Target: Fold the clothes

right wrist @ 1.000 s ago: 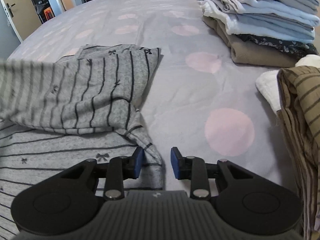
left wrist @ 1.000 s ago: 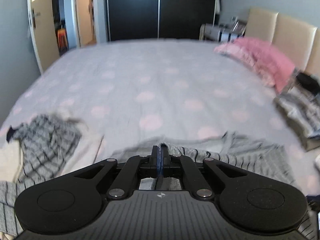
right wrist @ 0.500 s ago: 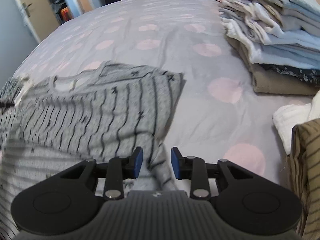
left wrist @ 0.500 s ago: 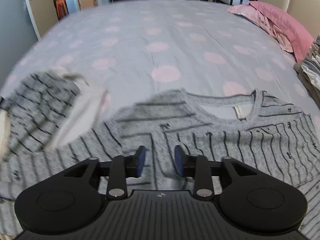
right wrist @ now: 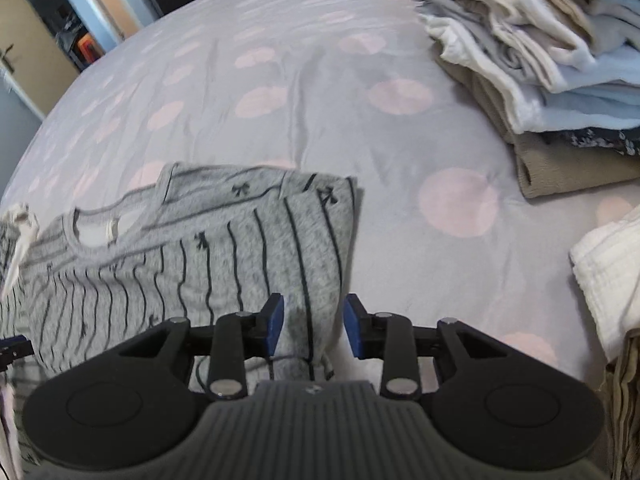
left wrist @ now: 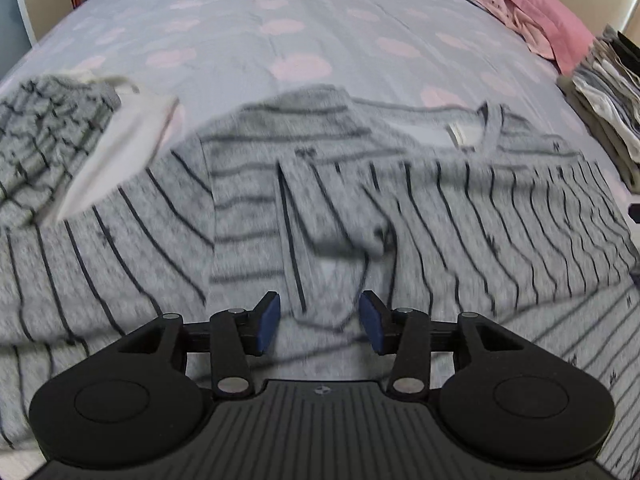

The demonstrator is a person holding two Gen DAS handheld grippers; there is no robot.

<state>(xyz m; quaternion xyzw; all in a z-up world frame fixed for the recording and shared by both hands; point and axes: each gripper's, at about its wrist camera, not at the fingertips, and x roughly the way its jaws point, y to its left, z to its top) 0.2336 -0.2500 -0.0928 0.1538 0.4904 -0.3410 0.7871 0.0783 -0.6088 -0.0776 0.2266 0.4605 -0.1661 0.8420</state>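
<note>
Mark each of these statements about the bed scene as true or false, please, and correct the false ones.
1. The grey striped top lies on a bedcover with pink dots. True.
2. The left gripper is clamped on a sleeve. False: its jaws are opening, and the blue pads stand apart from the fabric below them.
3. A stack of folded clothes sits to the right of the striped top in the right wrist view. True.
4. The pillow at the head of the bed is green. False: it is pink.
5. The right gripper holds a white towel. False: its jaws are opening above the edge of the striped top, with no grip on it.
</note>
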